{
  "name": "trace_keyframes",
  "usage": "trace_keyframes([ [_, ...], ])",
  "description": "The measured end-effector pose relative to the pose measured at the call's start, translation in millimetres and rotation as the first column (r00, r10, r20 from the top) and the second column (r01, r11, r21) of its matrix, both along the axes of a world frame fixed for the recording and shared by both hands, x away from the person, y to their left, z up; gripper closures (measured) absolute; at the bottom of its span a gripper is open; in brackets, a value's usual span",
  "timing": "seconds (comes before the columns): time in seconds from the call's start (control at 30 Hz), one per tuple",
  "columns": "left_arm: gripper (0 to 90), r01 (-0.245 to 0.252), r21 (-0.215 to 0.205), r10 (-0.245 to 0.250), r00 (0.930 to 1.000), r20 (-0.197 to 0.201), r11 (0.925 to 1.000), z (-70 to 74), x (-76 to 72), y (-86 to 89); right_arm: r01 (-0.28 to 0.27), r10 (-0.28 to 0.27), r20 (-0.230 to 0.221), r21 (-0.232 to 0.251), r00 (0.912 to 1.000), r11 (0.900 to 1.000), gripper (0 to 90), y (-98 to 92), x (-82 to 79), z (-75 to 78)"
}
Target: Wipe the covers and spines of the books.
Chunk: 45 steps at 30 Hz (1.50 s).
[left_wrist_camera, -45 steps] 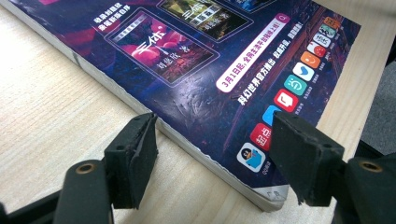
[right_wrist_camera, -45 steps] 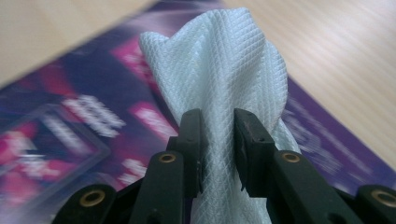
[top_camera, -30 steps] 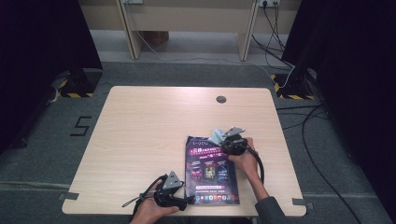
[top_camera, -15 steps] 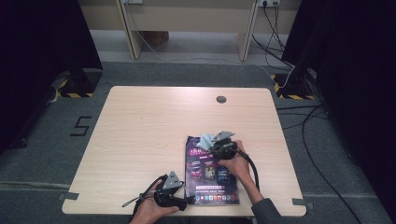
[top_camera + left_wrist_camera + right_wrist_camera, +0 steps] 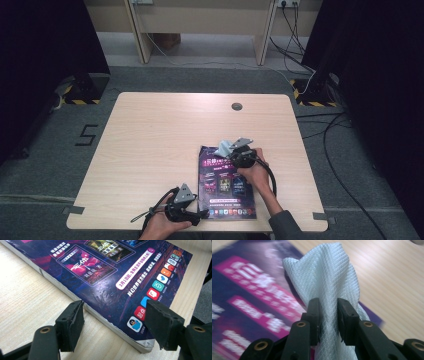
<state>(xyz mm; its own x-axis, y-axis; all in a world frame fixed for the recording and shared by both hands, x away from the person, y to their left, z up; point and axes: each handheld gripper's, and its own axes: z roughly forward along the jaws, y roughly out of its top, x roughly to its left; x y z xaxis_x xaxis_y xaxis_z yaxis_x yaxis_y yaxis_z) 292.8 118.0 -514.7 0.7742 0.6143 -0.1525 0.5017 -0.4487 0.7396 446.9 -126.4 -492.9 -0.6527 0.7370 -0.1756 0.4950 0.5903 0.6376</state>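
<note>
A thick book with a dark purple cover (image 5: 227, 185) lies flat near the table's front edge. My right gripper (image 5: 231, 151) is over the book's top edge, shut on a pale blue-white cloth (image 5: 223, 148). In the right gripper view the quilted cloth (image 5: 324, 272) is pinched between the jaws of the right gripper (image 5: 328, 302) and drapes onto the cover (image 5: 249, 302). My left gripper (image 5: 201, 214) sits at the book's near left corner. In the left gripper view it (image 5: 115, 308) stands open astride that corner of the book (image 5: 100, 272). One jaw is over the bare table, the other over the cover.
The light wooden table (image 5: 160, 130) has a round cable hole (image 5: 237, 106) at the back. Cables (image 5: 305, 75) and dark stands are on the grey floor around it.
My right gripper has slid a little to the left with the cloth, from the book's top right corner onto its top edge. The left gripper has stayed put.
</note>
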Motion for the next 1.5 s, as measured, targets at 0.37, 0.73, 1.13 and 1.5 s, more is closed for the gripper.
trace_keyframes([
  [0.37,30.9,-0.001,-0.004,0.001,1.0000,0.000,1.0000,-0.1,0.2,-0.3,0.076,-0.076,0.017,-0.010,0.9970,0.997,74.5,-20.5,8.6,-0.1],
  [0.73,30.9,0.003,0.000,-0.003,1.0000,0.000,1.0000,-0.1,0.3,0.2,-0.064,0.064,-0.018,0.020,0.9978,0.998,74.5,38.3,8.2,-0.3],
  [1.13,30.9,0.003,-0.001,-0.003,1.0000,0.000,1.0000,-0.1,0.3,0.2,-0.154,0.155,-0.029,0.021,0.9875,0.988,73.6,74.3,2.1,0.2],
  [1.5,30.9,0.005,-0.001,-0.005,1.0000,0.000,1.0000,-0.2,0.4,0.3,-0.151,0.151,-0.006,-0.012,0.9886,0.989,75.5,81.8,2.4,0.1],
])
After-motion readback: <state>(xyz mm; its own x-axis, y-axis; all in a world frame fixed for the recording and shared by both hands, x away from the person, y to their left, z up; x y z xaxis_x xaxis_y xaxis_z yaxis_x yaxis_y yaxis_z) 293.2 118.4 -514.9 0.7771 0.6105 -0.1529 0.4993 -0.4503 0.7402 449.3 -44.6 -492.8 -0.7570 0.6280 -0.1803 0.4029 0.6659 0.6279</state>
